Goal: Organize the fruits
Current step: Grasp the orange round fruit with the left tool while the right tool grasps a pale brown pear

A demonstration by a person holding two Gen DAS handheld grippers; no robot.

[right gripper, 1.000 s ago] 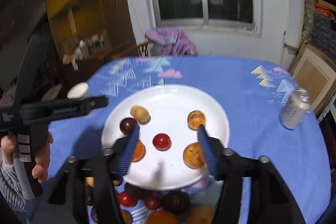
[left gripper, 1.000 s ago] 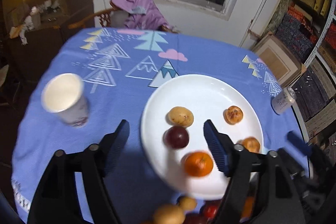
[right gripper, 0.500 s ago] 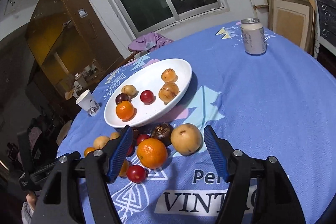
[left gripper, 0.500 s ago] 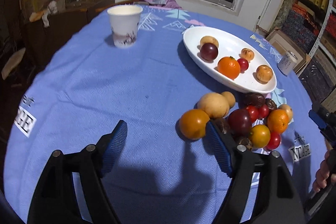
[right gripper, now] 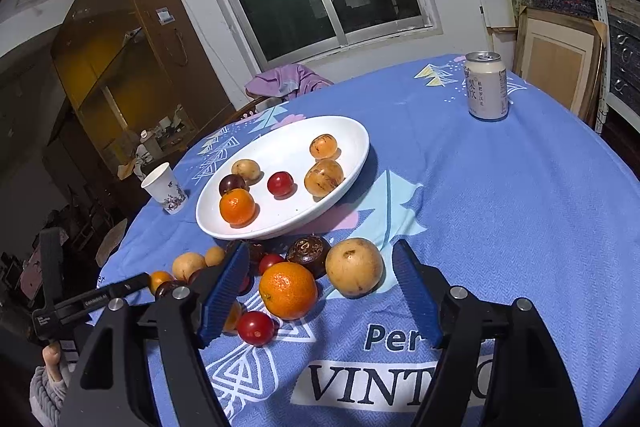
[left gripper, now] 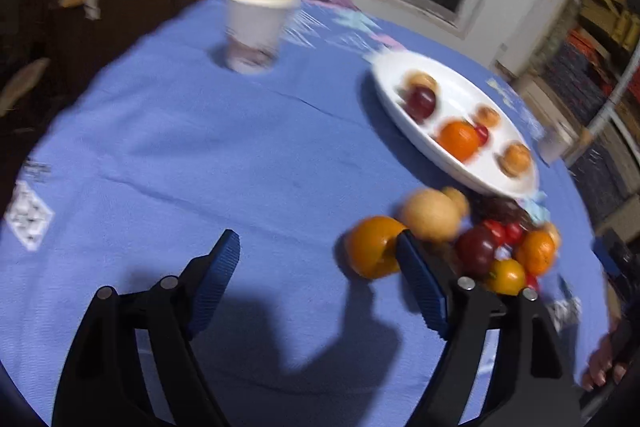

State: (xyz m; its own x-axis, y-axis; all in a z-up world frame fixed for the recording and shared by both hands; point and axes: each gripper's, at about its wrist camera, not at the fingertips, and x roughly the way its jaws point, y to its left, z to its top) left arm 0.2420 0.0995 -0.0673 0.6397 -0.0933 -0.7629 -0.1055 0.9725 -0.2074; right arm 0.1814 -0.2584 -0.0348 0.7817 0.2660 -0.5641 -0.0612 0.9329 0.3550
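A white plate on the blue tablecloth holds several fruits, among them an orange and a red plum. In front of the plate lies a loose pile of fruit. My right gripper hovers low over the pile with its jaws opening. A large orange and a tan round fruit show between its fingers, untouched. My left gripper is at the pile's left side, jaws opening and nothing between them. An orange sits against its right fingertip. The plate lies beyond.
A paper cup stands far left on the table. A drink can stands at the far right, near the table edge. A chair with a purple cloth is behind the table. A person's hand shows at the lower left.
Both grippers came down from above the plate to low beside the fruit pile. Since half a second ago both views have barely shifted, and both pairs of jaws stand slightly wider.
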